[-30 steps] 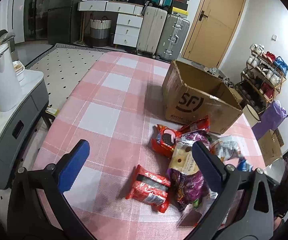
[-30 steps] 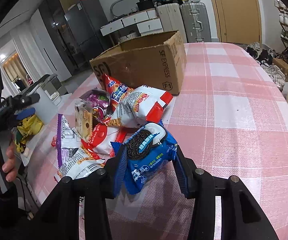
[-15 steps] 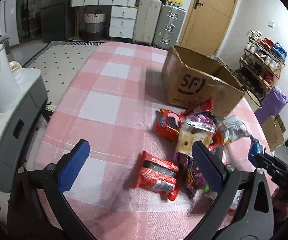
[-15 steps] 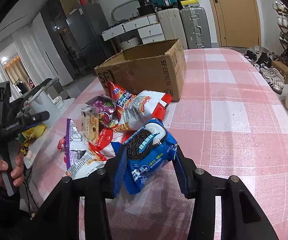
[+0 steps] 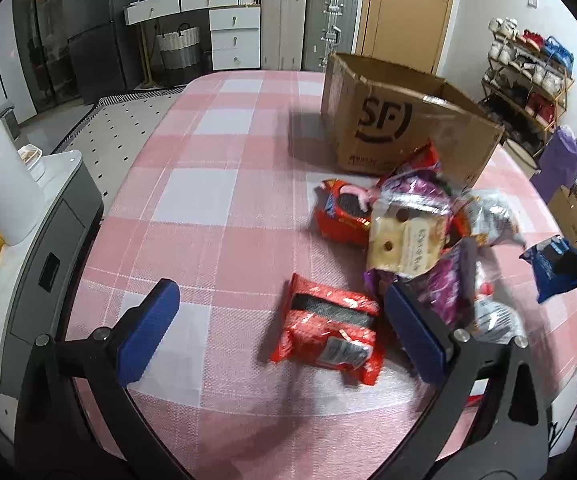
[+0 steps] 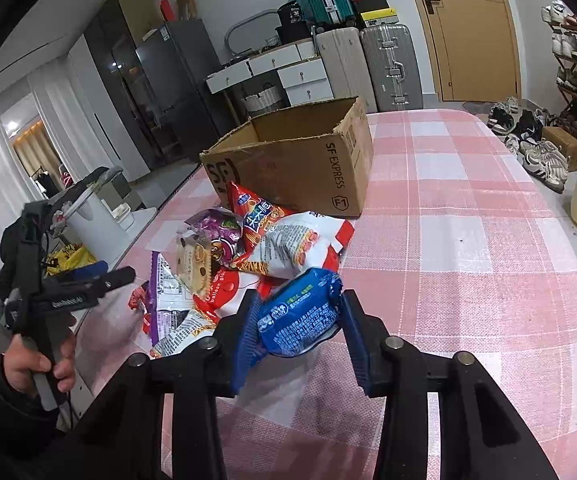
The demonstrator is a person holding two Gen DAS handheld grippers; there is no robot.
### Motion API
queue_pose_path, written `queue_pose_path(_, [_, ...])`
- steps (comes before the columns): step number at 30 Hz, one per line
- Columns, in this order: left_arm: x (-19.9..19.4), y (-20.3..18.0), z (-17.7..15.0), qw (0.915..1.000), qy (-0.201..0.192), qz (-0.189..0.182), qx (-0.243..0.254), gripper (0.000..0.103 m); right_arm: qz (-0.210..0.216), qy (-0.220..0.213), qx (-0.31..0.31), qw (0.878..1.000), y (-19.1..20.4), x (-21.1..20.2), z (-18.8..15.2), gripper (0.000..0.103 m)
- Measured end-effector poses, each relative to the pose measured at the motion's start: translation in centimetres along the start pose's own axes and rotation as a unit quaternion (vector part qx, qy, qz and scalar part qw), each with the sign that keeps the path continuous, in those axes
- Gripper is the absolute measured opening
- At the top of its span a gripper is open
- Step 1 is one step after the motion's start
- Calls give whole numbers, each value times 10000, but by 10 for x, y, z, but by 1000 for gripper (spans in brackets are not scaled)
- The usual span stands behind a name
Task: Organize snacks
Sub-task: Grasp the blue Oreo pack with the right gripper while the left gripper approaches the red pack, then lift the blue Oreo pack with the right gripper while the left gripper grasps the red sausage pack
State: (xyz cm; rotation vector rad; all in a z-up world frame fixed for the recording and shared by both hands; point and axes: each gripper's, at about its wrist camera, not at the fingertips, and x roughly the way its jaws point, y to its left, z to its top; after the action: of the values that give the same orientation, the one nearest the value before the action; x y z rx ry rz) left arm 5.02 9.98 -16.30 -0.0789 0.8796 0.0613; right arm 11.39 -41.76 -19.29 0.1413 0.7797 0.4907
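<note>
The right gripper (image 6: 296,322), low in the frame's centre, clamps a blue cookie packet (image 6: 298,316) above the pink checked tablecloth (image 6: 468,280), likely bound for the open cardboard box (image 6: 300,160) at upper centre. The left gripper (image 5: 280,332) gapes empty over a red snack packet (image 5: 328,336) beside the snack pile (image 5: 420,224).

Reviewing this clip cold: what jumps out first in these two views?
The blue cookie packet clamped in the right gripper, lifted above the pink checked tablecloth. Behind it sits a jumbled heap of snack bags against an open cardboard box. In the left wrist view, the left gripper stands wide open over a red packet lying apart from the heap.
</note>
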Motion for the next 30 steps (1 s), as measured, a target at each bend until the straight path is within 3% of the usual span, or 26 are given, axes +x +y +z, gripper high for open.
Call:
queue_pose_path(1, [2,2,-1,10000,20,-20,-20,102,9,6,-5,10000,0,0,0,30])
queue_pose_path(3, [5,3,-2,9999,20,-116,-29,102,13,48,-4,10000,0,2,-1,26])
queue_pose_path(14, [17,9,-10,9990,142,-403,-150,102,-248,468,93,9986,-15,15,-20,27])
queue_pose_path(21, [17,8,-10,9987,94,-485,-132,102,-573,492,89,9971,-17,16,-34,63])
queue_pose_path(30, [16,8,-14,9985,127,-517,-147,102,-643,775,179,9948,-15,35,-38,63])
